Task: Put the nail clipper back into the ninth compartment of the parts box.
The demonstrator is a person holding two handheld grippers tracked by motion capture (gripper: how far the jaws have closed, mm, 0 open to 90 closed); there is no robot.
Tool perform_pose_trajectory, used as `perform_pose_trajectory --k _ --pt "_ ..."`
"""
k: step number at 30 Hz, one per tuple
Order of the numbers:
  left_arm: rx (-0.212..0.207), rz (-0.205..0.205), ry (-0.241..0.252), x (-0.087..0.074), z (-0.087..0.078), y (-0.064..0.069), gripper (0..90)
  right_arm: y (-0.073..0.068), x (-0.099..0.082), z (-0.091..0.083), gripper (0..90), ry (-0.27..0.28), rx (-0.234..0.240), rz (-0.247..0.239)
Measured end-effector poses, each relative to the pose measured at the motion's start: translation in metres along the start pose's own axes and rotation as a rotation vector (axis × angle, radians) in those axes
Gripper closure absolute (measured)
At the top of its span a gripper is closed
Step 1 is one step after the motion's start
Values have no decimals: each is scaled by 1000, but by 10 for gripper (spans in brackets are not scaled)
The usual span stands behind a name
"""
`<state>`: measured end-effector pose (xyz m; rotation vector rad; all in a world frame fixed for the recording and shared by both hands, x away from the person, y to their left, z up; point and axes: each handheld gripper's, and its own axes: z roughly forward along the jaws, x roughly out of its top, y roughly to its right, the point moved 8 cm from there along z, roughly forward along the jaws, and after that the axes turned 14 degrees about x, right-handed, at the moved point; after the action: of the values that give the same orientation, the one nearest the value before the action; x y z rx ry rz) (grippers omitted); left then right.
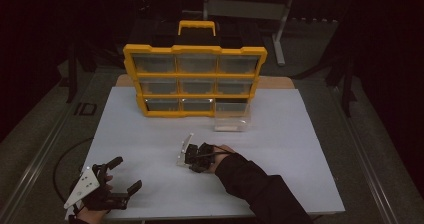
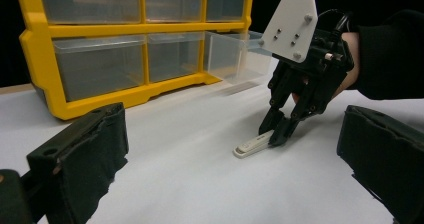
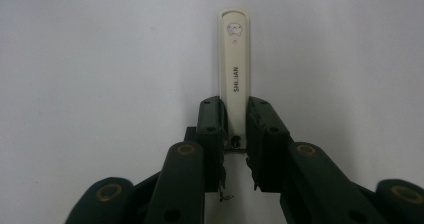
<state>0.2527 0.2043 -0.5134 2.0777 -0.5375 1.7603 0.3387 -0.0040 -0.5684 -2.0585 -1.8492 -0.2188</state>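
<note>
White nail clipper (image 3: 235, 74) gripped by right claw (image 3: 235, 121) on the worktop (image 1: 150, 134).
Jaws are clamped on its near end; left claw (image 1: 125, 176) is held wide open, nothing in it, well apart.

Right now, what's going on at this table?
A person works with two handheld grippers. The right gripper has closed on one end of a slim cream nail clipper that lies flat on the white table. The left gripper rests open near the table's front edge. Behind stands a yellow drawer organizer, with one clear drawer pulled out onto the table.
</note>
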Motion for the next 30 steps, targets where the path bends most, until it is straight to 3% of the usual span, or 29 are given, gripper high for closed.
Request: perform_pose_trajectory --k 5,9,17,27,30 --pt "-3 -2 -2 0 0 0 7 1 -1 -1 782 26 19 -1" --pt "-2 4 -4 0 0 1 7 -1 -3 -5 782 23 20 -36" --pt "-7 10 -9 -1 1 3 7 -1 -17 -30 781 27 25 -76" --pt "-6 11 -15 -2 3 3 7 0 -45 -62 781 64 53 -85" --pt "-5 10 -13 -1 3 3 7 2 -53 -72 781 67 38 -83"
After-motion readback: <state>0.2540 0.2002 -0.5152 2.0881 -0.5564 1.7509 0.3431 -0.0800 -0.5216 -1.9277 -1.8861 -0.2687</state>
